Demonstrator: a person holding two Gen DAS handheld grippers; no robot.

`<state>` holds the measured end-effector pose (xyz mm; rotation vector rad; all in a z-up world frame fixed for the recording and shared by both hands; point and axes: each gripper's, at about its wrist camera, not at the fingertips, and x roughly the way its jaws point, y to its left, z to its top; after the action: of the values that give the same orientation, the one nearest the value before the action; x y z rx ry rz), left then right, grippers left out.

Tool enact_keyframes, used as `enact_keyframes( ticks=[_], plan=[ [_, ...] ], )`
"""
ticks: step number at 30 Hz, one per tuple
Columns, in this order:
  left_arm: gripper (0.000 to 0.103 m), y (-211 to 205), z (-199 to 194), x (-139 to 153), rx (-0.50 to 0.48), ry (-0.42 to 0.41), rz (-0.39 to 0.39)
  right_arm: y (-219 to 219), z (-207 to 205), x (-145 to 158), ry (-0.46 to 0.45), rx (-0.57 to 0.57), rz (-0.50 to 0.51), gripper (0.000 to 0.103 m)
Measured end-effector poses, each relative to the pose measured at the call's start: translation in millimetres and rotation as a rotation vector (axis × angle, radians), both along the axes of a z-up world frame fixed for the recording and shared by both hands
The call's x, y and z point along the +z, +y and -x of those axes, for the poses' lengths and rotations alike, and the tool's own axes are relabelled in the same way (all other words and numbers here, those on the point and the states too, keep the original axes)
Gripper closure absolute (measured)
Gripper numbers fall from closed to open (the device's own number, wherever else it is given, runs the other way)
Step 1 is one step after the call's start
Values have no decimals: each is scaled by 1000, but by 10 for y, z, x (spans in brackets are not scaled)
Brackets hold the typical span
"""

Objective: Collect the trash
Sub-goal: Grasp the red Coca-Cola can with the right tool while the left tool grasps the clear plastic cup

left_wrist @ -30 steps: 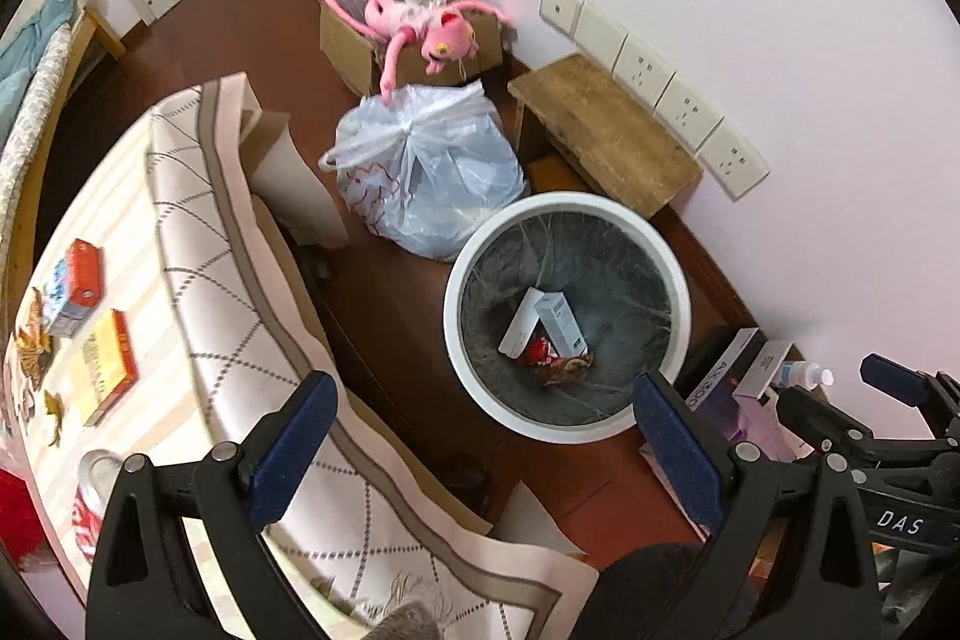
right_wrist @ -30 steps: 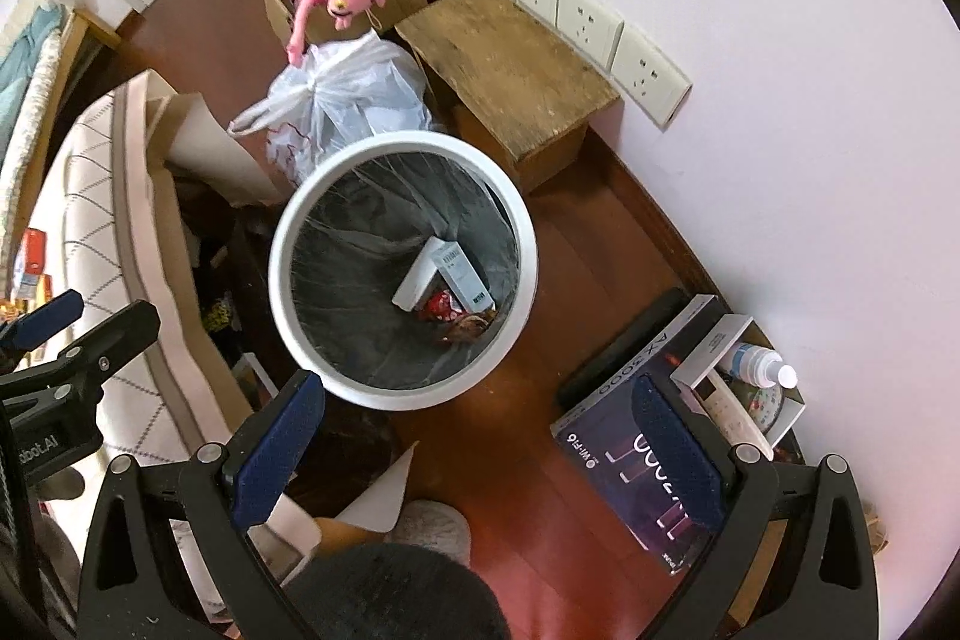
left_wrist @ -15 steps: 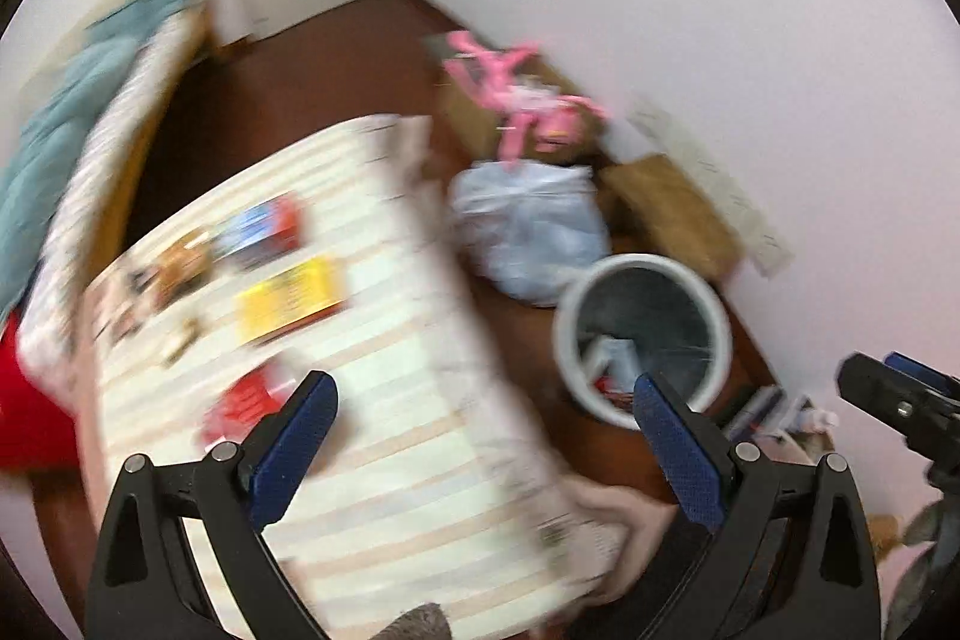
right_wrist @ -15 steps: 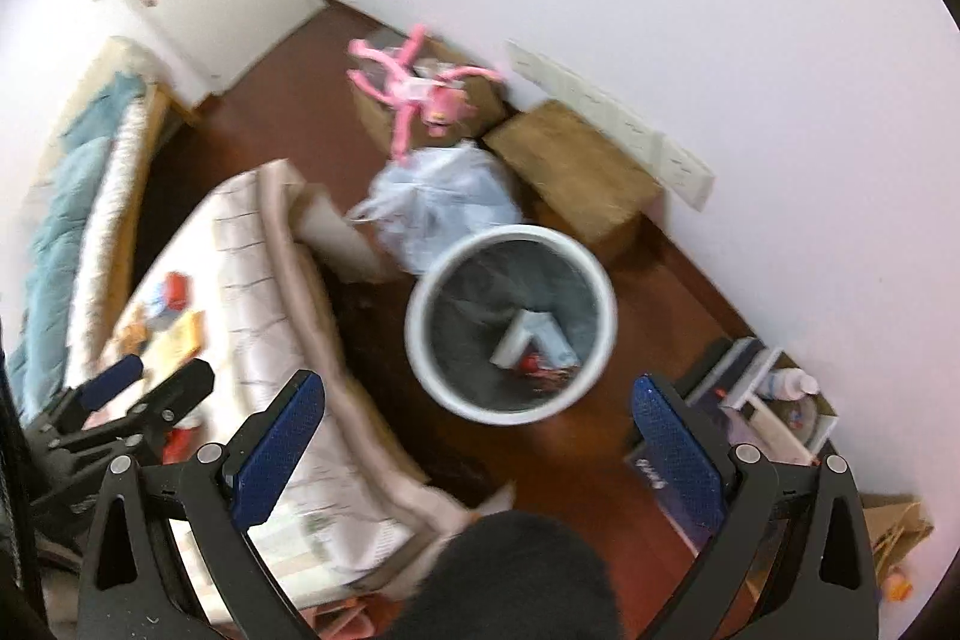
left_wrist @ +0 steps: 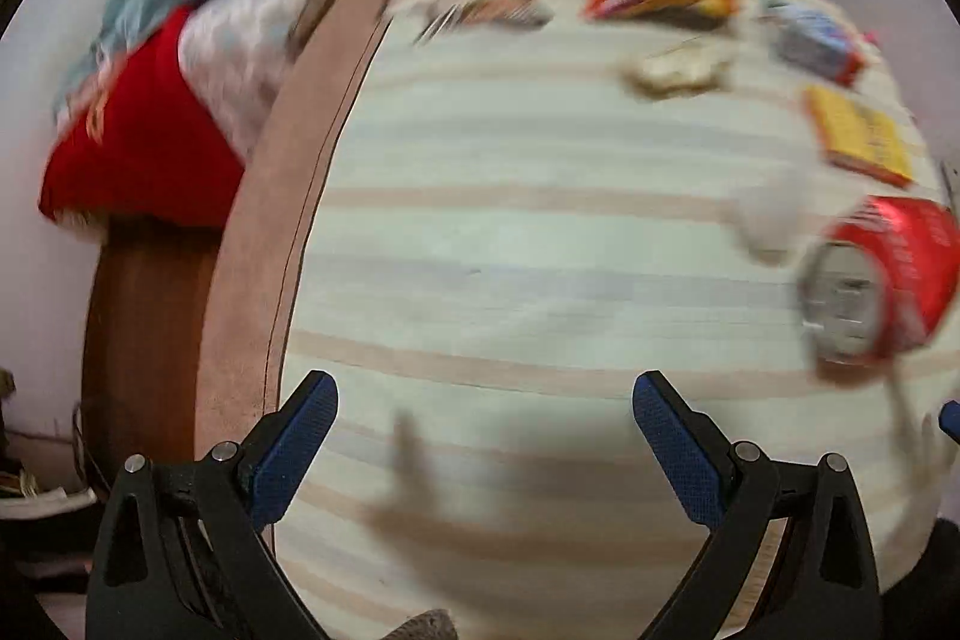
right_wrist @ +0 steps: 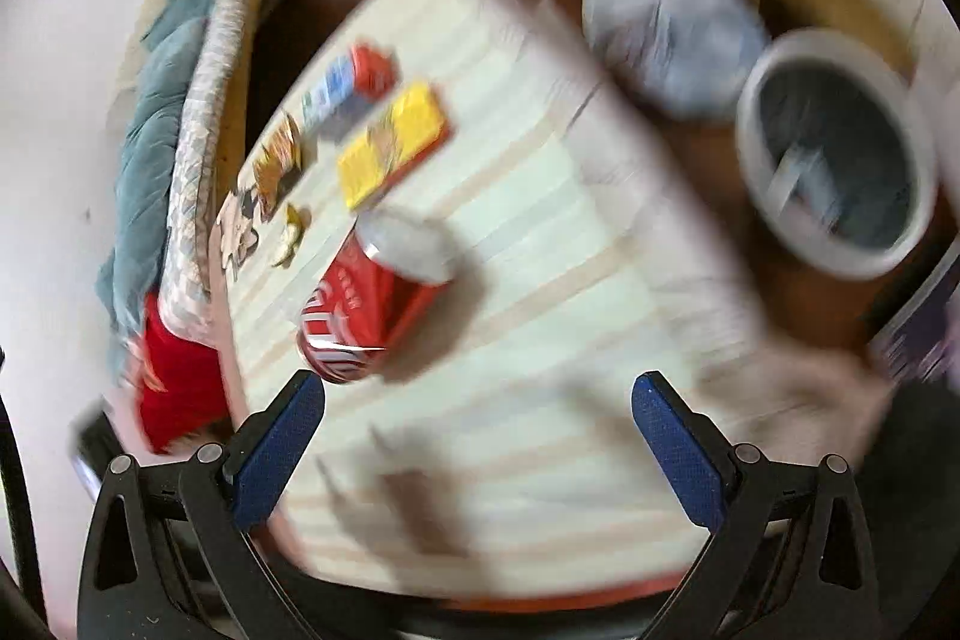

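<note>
Left wrist view: my left gripper [left_wrist: 483, 436] is hanging released over the striped table [left_wrist: 510, 244], with the red can [left_wrist: 882, 280] lying near the table's right edge. Right wrist view: my right gripper [right_wrist: 477, 436] is spread wide, grasping nothing; the can [right_wrist: 378, 304] is lying mid-table, and the white bin [right_wrist: 834, 148] is standing past the table's far edge.

The left black plastic two-finger gripper [left_wrist: 483, 436] carries flat, dark-blue textured pads [left_wrist: 294, 451] on its fingers — each finger a black triangular frame with open cut-outs, pinned by round silver screws near the pad base. The right black plastic two-finger gripper [right_wrist: 477, 436] is built the same — blue cross-hatched pads [right_wrist: 678, 451], black struts, silver screw heads.
</note>
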<state>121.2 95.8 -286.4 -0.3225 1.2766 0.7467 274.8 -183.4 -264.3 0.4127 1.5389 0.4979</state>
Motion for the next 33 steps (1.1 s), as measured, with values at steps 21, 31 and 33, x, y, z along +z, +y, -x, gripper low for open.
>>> enact_keyframes(
  ticks=[21, 31, 33],
  plan=[
    [2, 154, -518, 29, -83, -125, 176, 1171, -229, -93, -208, 80, 159, 54],
    [4, -175, -994, -71, -198, -172, 319, 638, -443, 82, -243, 136, 266, 55],
    [10, -193, -1067, -102, -196, -178, 327, 583, -493, 91, -234, 152, 293, 55]
  ],
)
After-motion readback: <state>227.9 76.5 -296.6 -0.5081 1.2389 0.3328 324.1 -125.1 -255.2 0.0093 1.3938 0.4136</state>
